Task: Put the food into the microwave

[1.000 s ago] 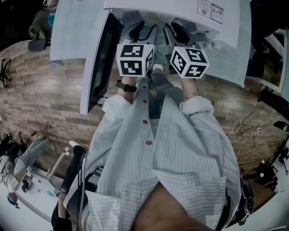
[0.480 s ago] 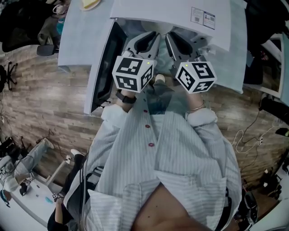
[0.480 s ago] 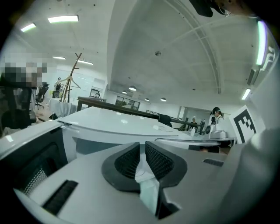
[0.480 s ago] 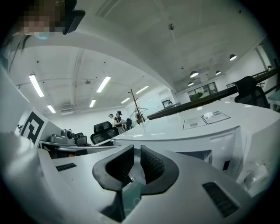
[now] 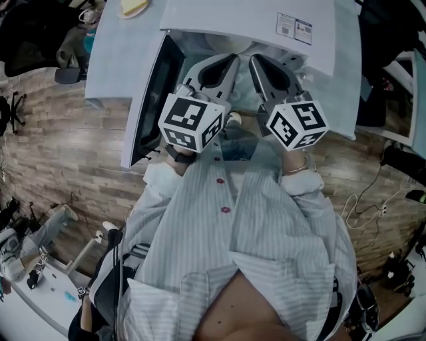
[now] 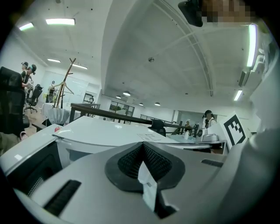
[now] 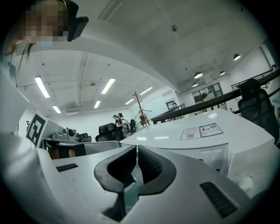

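The white microwave (image 5: 253, 16) stands on a white table, its door (image 5: 150, 100) swung open to the left. Side by side in front of its opening are my left gripper (image 5: 233, 58) and my right gripper (image 5: 254, 60). The left gripper (image 6: 142, 148) is shut and empty, pointing over the microwave's top (image 6: 100, 131). The right gripper (image 7: 136, 151) has its jaws closing, almost together, with nothing between them. A pale rounded shape (image 5: 223, 41) shows inside the cavity; I cannot tell what it is. A plate with yellow food (image 5: 133, 6) sits on the table at the far left.
The white table (image 5: 113, 60) carries the microwave. Wooden floor (image 5: 60, 146) spreads on both sides, with cables (image 5: 363, 200) at the right and an office chair (image 5: 66, 73) at the left. A coat stand (image 6: 65, 85) and people are far off.
Both grippers have drawn back out of the microwave's opening and risen. Their jaws, spread wide a second ago, have come together.
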